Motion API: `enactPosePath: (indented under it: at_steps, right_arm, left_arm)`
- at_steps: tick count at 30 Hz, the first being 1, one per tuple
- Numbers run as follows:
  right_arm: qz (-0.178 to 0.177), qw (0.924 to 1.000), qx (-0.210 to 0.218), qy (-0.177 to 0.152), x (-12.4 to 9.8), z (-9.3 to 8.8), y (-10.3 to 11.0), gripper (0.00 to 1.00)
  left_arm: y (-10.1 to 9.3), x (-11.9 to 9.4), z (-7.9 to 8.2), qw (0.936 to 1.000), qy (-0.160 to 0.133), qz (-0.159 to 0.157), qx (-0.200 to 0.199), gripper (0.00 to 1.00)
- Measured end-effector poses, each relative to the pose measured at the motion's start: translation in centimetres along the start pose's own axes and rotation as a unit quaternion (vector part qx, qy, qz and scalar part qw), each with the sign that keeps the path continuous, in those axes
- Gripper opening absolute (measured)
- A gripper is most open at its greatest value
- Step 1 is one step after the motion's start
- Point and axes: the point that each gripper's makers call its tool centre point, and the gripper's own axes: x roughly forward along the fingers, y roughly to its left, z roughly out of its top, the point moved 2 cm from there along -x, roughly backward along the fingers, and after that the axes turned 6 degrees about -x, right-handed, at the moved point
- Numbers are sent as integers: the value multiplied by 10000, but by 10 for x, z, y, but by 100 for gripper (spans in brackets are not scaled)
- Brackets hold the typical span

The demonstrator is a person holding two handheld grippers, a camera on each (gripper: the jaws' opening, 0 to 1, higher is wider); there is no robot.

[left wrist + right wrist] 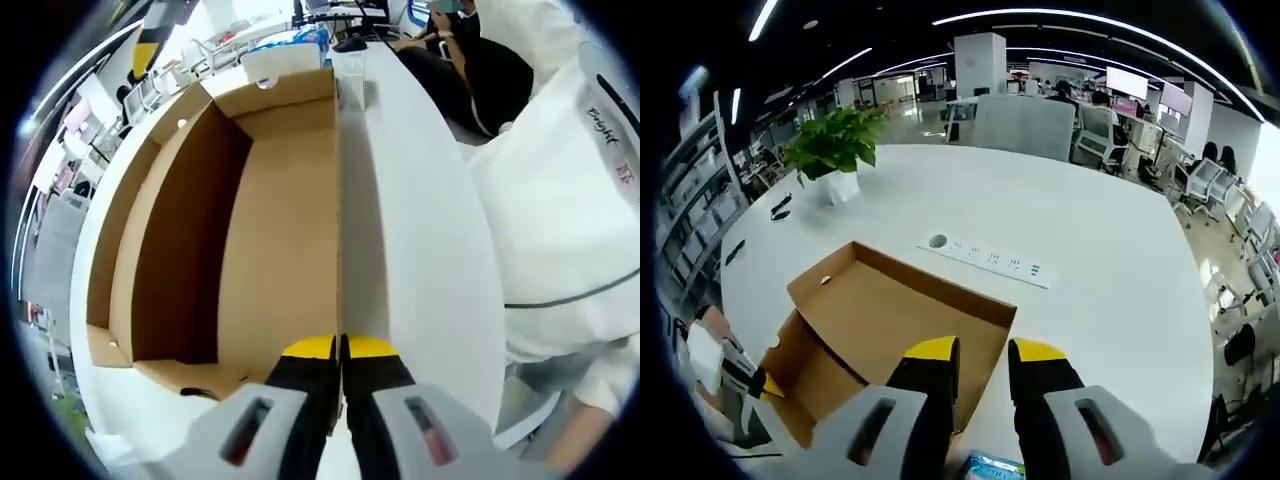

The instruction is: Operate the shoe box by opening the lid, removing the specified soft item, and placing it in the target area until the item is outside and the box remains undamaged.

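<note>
The shoe box (890, 335) sits open on the white table (1080, 230), close to the table's near edge, with its brown inside showing. In the left gripper view, the left hand-held gripper (340, 347) has its two yellow tips pressed together on the thin edge of the box's lid (420, 230), which stands up beside the box, so it is pinching the lid. The brown box (250, 230) looks bare inside from here. A person in a white top (570, 210) stands next to the lid. In the right gripper view, the right hand-held gripper (983, 352) hangs over the box with a gap between its tips, gripping nothing. Farther back on the table lie a white power strip (990, 261) and a potted green plant (832, 150) near the far left edge. I cannot see the soft item.
</note>
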Motion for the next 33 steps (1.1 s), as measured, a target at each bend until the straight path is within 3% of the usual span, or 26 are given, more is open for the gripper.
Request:
enactPosePath:
  at_steps: [3, 5, 13, 24, 30, 33]
  right_arm:
    - [-56, 9996, -165, 211, 13, -3, -6, 20]
    - [-57, 9989, 168, 433, 21, -9, -9, 19]
    - [77, 9945, 328, 996, 52, -20, -9, 22]
    - [13, 9921, 114, 1250, 63, -29, 11, 21]
    - [-139, 9897, 118, 1422, 73, -35, 4, 19]
    - [-132, 9876, 357, 1523, 81, -38, 2, 19]
  left_arm:
    - [1, 0, 0, 10000, 58, 67, 6, 1]
    - [2, -1, -1, 10000, -12, 24, -45, 1]
    - [2, -1, 0, 10000, -27, 0, -32, 1]
    - [1, -2, -1, 9999, -131, 60, 14, 1]
    - [2, -2, -1, 9998, -122, 121, 62, 1]
    - [2, -2, -1, 9998, -150, 105, 68, 1]
